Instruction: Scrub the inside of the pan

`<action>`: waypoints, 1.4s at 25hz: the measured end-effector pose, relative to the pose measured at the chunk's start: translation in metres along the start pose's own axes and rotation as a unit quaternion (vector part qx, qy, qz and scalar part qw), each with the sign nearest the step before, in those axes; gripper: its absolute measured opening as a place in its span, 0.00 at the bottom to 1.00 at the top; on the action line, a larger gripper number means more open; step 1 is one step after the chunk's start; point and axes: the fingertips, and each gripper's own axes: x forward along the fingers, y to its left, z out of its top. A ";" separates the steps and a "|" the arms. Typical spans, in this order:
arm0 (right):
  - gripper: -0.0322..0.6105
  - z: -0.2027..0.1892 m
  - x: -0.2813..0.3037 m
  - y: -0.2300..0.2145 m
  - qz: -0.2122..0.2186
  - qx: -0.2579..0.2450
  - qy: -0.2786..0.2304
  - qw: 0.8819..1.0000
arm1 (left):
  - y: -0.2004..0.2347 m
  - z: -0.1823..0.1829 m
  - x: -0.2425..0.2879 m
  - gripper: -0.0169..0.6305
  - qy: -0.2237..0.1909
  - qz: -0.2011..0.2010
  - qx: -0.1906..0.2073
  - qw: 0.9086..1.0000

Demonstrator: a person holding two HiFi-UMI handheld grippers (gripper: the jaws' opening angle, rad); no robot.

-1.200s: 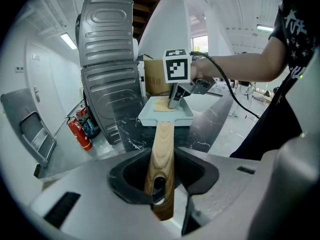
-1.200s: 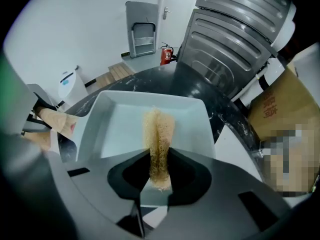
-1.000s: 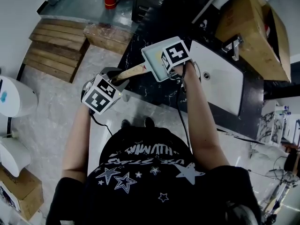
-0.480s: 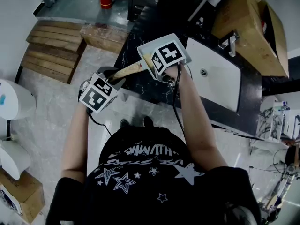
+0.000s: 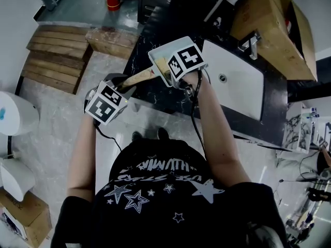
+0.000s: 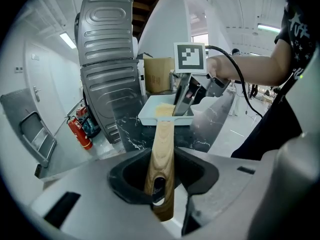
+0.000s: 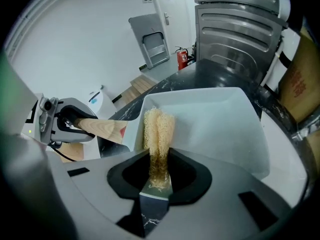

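Pan (image 5: pixel 160 53) front and centre in the head view, pale and square, out over the black counter (image 5: pixel 155 94) just left of the white sink (image 5: pixel 235 84). Whether it rests on the stone or hangs above it can't be told from up here. Its wooden handle (image 5: pixel 139 78) runs down-left into the left gripper (image 5: pixel 125 88), whose marker cube faces the camera. The right gripper (image 5: pixel 170 76) comes in from above, its cube covering most of the pan, and a scrap of yellow sponge (image 5: pixel 163 68) peeks out at the handle side. Over to the left gripper view: the jaws are clamped on the end of the handle, one on each side, with the hanging hole right between them, and the wood runs straight ahead to the pan. Beyond, the right gripper leans steeply down into the pan, sponge low against the inside near the handle. A red extinguisher (image 6: pixel 80 131) stands on the floor at the left. Now the right gripper view: the jaws are pinching the sponge, the coarse yellow mesh squeezed narrow between them and fanning out past the tips. Its far end is pressed on the pan's inside, by the wall nearest the handle. Off to the left the handle leads away to the left gripper, closed round it.
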 end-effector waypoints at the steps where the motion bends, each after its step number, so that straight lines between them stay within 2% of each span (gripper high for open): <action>1: 0.18 0.001 -0.003 -0.003 -0.002 0.003 -0.006 1.000 | 0.000 0.000 0.000 0.24 0.000 0.000 0.000 1.000; 6: 0.18 0.004 -0.028 -0.043 -0.045 0.012 -0.020 0.999 | 0.000 0.002 -0.001 0.24 0.001 0.002 0.001 1.000; 14: 0.18 -0.009 -0.051 -0.119 -0.141 0.024 0.012 0.990 | -0.001 0.002 -0.001 0.24 0.003 0.000 0.002 1.000; 20: 0.18 -0.010 -0.045 -0.131 -0.188 -0.015 0.022 0.982 | -0.001 0.003 -0.001 0.24 0.002 0.002 0.002 1.000; 25: 0.18 -0.015 -0.034 -0.128 -0.224 -0.053 0.067 0.971 | 0.000 0.002 -0.001 0.24 0.001 0.004 0.001 1.000; 27: 0.18 -0.015 -0.031 -0.126 -0.221 -0.053 0.078 0.971 | 0.000 0.002 -0.001 0.24 0.001 0.005 0.002 1.000; 32: 0.18 -0.016 -0.026 -0.103 -0.163 -0.036 0.089 0.982 | 0.001 0.003 -0.002 0.24 0.001 0.007 0.001 1.000; 35: 0.18 -0.017 -0.021 -0.084 -0.144 -0.048 0.094 0.984 | 0.000 0.003 -0.001 0.24 0.001 0.009 0.001 1.000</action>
